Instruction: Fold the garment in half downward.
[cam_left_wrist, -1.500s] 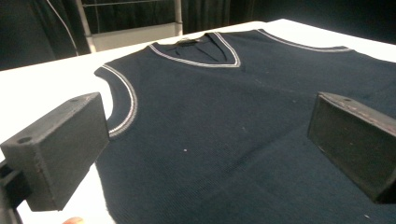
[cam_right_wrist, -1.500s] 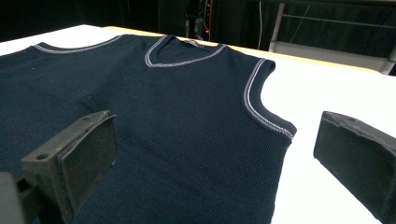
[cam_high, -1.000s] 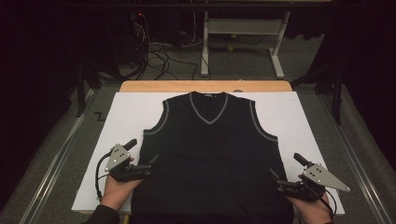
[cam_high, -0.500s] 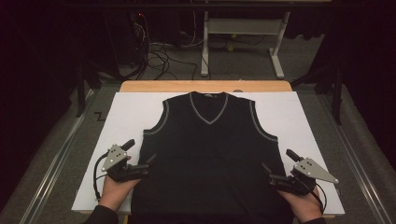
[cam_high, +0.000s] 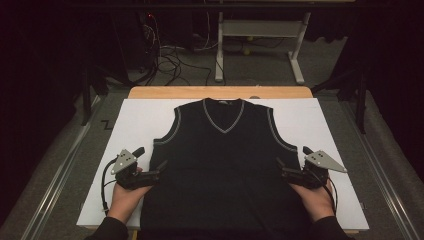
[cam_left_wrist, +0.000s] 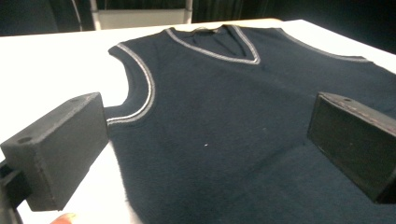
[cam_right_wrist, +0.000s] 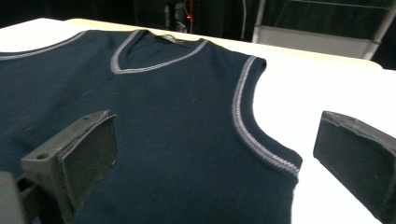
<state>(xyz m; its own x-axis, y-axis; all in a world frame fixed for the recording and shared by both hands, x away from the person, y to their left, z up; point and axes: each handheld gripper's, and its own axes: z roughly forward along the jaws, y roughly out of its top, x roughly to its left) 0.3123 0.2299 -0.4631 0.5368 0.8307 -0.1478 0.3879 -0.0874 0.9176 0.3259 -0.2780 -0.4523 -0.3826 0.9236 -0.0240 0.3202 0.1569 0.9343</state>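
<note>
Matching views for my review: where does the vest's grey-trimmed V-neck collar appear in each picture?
High view: grey-trimmed V-neck collar of the dark knitted vest, top centre.
Left gripper view: collar upper centre-right.
Right gripper view: collar upper left.
Shared landmark: white table cover.

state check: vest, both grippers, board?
vest: flat, spread out, front up, unfolded, neck away from the person
left gripper: jaws open, straddling the vest's side edge below the armhole, not closed on it
right gripper: jaws open, straddling the opposite side edge
white board: lying flat under the vest
</note>
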